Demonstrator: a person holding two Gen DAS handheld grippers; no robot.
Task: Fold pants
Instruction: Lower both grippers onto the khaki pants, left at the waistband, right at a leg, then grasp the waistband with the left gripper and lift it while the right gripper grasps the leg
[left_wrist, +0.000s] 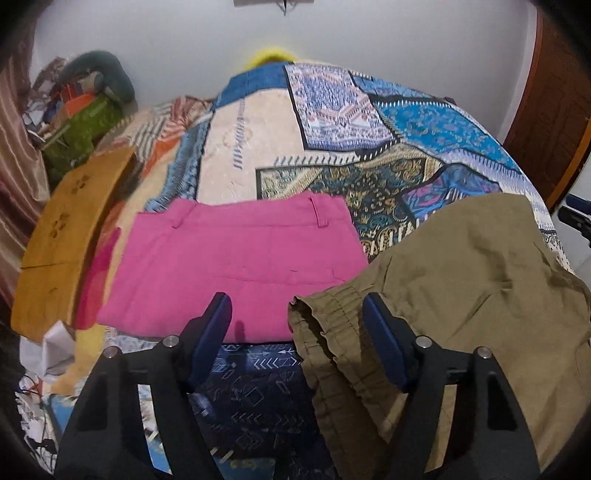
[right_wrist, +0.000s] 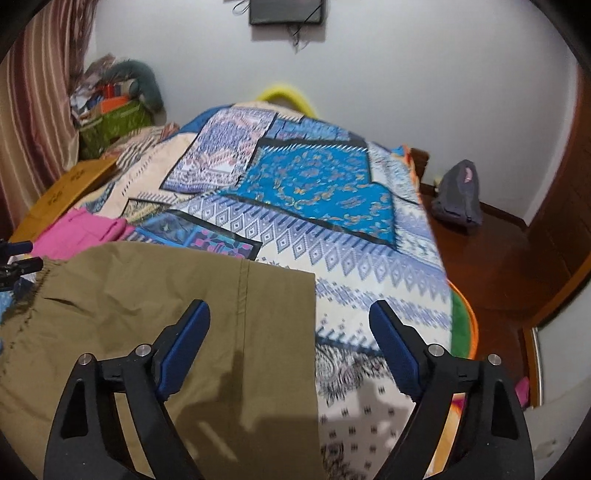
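Olive-khaki pants (left_wrist: 461, 273) lie spread on the patterned bedspread (left_wrist: 369, 147), elastic waistband at their left end. My left gripper (left_wrist: 297, 306) is open and empty, hovering over that waistband edge. In the right wrist view the same pants (right_wrist: 166, 295) fill the lower left, their right hem edge running down the middle. My right gripper (right_wrist: 290, 314) is open and empty above that hem edge. The left gripper's tip shows at the far left of the right wrist view (right_wrist: 18, 258).
Folded pink pants (left_wrist: 236, 258) lie left of the khaki ones. A mustard-yellow garment (left_wrist: 62, 232) lies at the bed's left edge. A cluttered green basket (left_wrist: 81, 129) stands at back left. A grey bag (right_wrist: 460, 195) sits on the wooden floor right of the bed.
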